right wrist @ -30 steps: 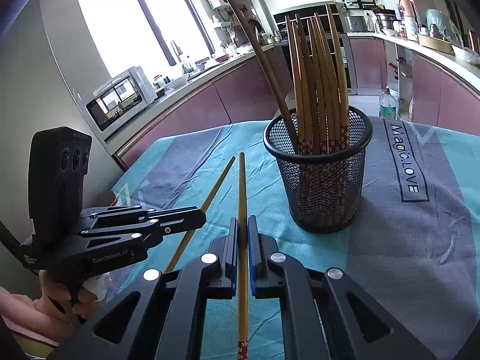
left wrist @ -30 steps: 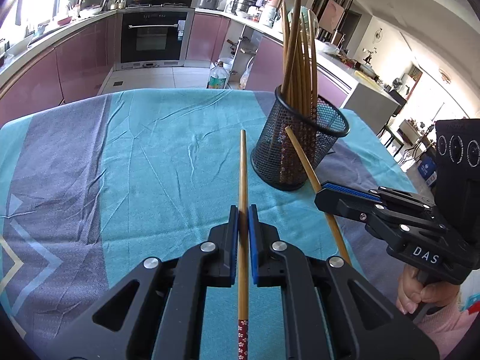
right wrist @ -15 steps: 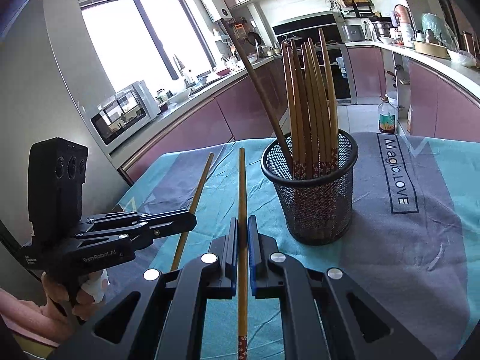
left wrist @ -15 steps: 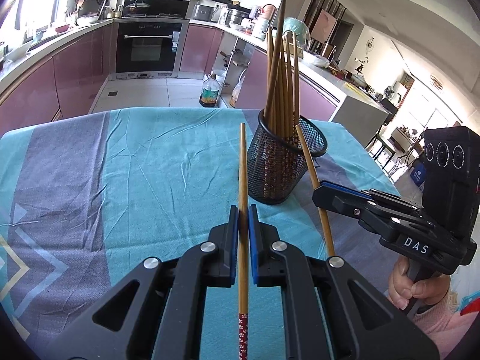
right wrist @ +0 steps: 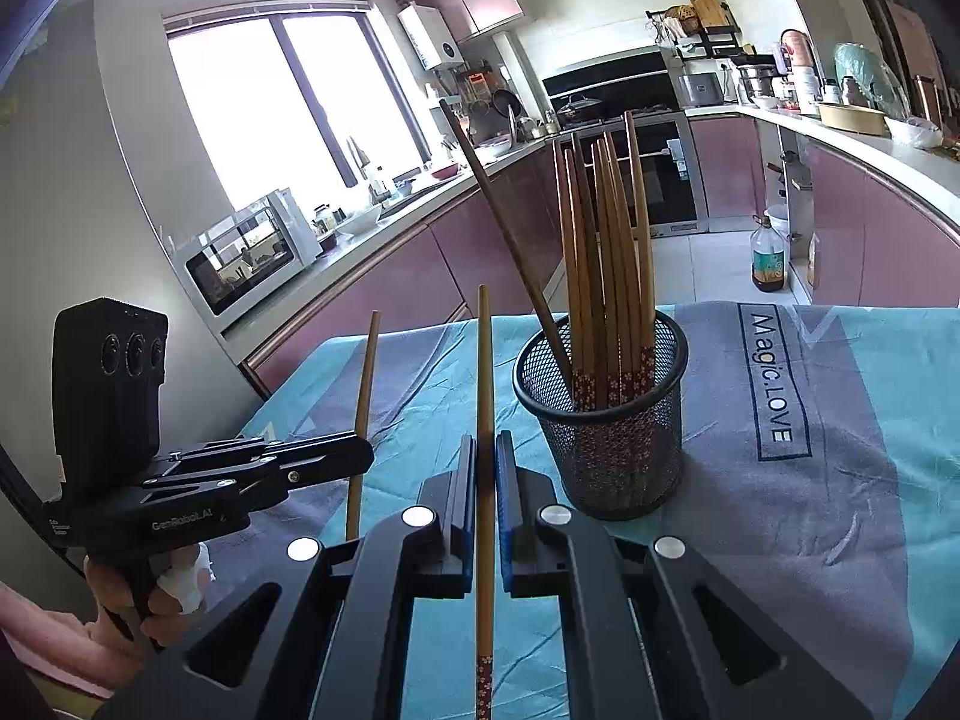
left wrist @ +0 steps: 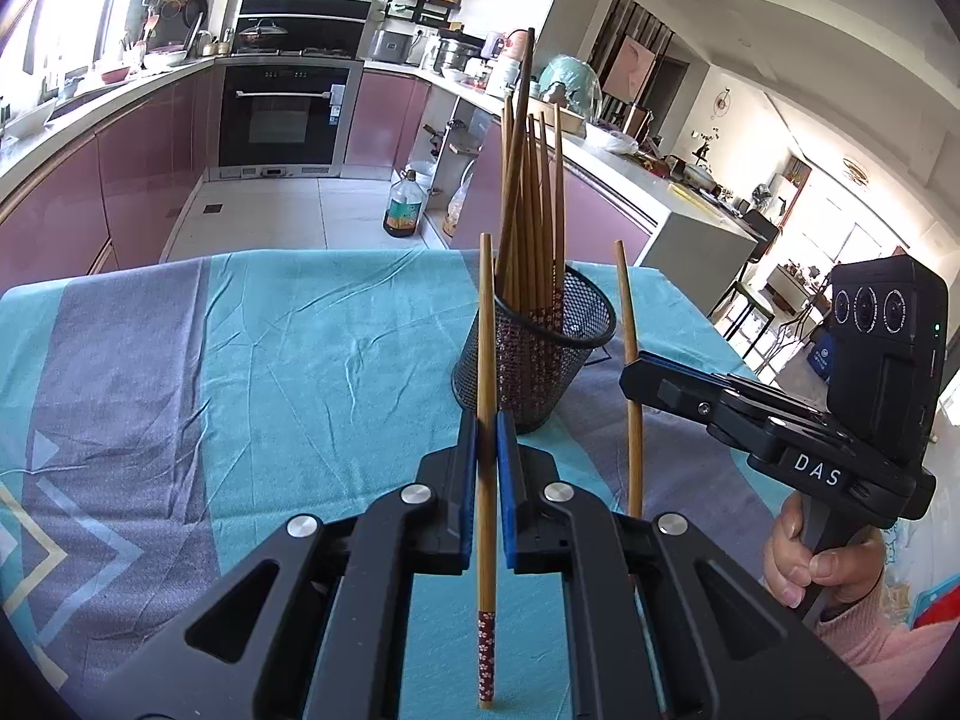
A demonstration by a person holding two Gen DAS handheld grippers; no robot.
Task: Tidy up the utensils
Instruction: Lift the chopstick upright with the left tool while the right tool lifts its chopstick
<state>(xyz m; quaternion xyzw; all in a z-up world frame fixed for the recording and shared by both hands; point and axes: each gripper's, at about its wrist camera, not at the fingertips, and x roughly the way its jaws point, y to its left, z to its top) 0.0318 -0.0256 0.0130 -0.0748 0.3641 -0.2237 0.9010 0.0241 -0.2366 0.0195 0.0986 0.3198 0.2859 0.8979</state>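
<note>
Both hands have lifted since the earlier frames, so I see the mesh holder lower in both views. Left gripper fingers are clamped on 1 chopstick, tip beside the holder rim. Right gripper fingers pinch another chopstick, left of the holder on the cloth-covered surface.

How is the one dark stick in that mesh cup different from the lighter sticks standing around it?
The dark brown chopstick is darker than the light bamboo chopsticks in the black wire-mesh cup. It leans far towards the window, while they stand close to upright in a bunch. Its tip reaches higher than theirs. The light ones show a red flowered band low down; none shows on the dark one. All stand in the same cup.
</note>
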